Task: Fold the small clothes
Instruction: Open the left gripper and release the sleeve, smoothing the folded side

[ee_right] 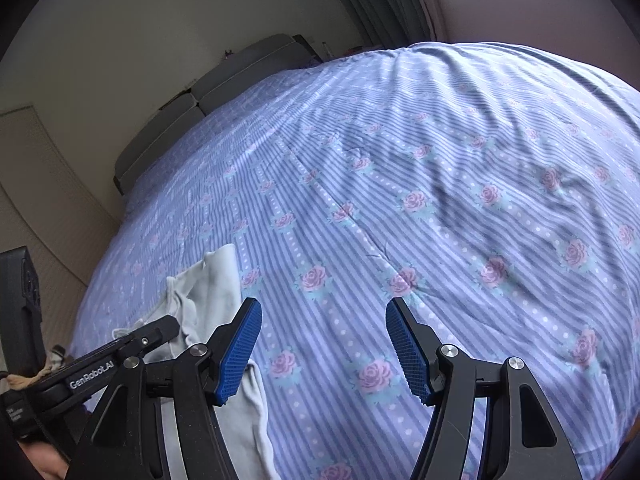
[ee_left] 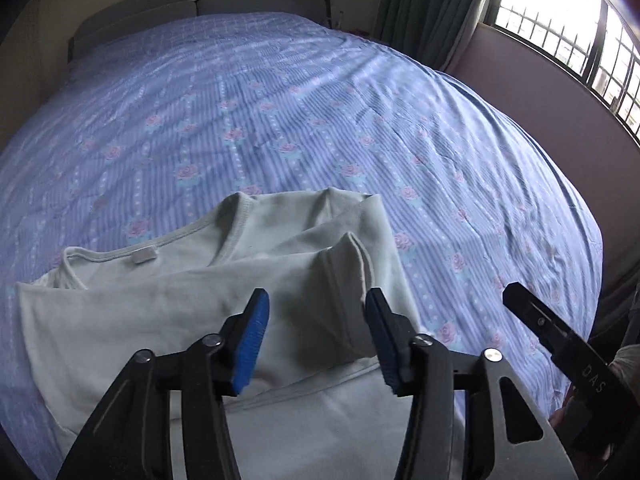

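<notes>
Already partly folded, the pale garment (ee_left: 224, 312) lies at lower centre of the left wrist view, one side and sleeve turned over its body; the left gripper (ee_left: 316, 340) hovers with jaws apart, clamping nothing. Beside it the right gripper (ee_right: 324, 350) stands open over bare bed (ee_right: 440, 160). Further folds seemingly remain.

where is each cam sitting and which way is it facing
Left wrist: on the left gripper, jaws open, looking down over the pale shirt towards the headboard; right gripper's finger at right.
Right wrist: on the right gripper, jaws open, over bare floral bedsheet; left gripper and a hand at left.
Shared: shirt, bedsheet, headboard.
</notes>
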A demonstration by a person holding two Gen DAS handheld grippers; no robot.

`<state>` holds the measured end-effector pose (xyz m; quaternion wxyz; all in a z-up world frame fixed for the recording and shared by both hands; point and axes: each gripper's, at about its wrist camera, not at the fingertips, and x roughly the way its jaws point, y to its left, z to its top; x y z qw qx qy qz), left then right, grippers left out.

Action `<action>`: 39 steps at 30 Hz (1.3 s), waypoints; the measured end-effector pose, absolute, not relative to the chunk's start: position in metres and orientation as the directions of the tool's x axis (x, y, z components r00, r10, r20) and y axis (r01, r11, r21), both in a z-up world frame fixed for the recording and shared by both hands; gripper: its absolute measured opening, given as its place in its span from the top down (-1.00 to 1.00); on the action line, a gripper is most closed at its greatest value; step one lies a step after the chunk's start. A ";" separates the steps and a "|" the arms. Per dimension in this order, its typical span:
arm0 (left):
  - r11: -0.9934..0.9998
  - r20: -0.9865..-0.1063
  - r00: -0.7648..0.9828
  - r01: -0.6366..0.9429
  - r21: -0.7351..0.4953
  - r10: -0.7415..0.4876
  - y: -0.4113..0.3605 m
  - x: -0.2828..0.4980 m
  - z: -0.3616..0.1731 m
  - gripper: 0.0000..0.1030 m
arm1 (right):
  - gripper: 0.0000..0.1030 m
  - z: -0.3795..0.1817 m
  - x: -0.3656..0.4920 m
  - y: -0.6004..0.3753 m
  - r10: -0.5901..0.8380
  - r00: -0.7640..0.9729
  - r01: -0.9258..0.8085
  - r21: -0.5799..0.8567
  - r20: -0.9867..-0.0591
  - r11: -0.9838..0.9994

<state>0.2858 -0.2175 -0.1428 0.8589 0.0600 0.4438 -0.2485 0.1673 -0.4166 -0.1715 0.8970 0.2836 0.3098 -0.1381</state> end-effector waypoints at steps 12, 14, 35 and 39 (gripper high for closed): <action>0.943 -0.779 0.567 0.320 -0.094 -0.269 -0.096 0.258 -0.150 -0.07 | -0.27 -0.162 0.182 -0.371 -0.032 0.770 0.327 0.352 -0.637 0.877; 0.950 -0.777 0.580 0.305 -0.073 -0.246 -0.079 0.247 -0.152 -0.07 | -0.27 -0.160 0.181 -0.365 -0.030 0.771 0.317 0.343 -0.636 0.884; 0.999 -0.798 0.601 0.034 -0.038 -0.051 0.034 0.235 -0.196 -0.11 | -0.27 -0.143 0.173 -0.276 -0.003 0.768 0.183 0.215 -0.640 0.959; 0.997 -0.786 0.614 0.034 -0.064 -0.071 0.039 0.228 -0.189 -0.10 | -0.27 -0.148 0.175 -0.275 -0.010 0.761 0.183 0.200 -0.649 0.962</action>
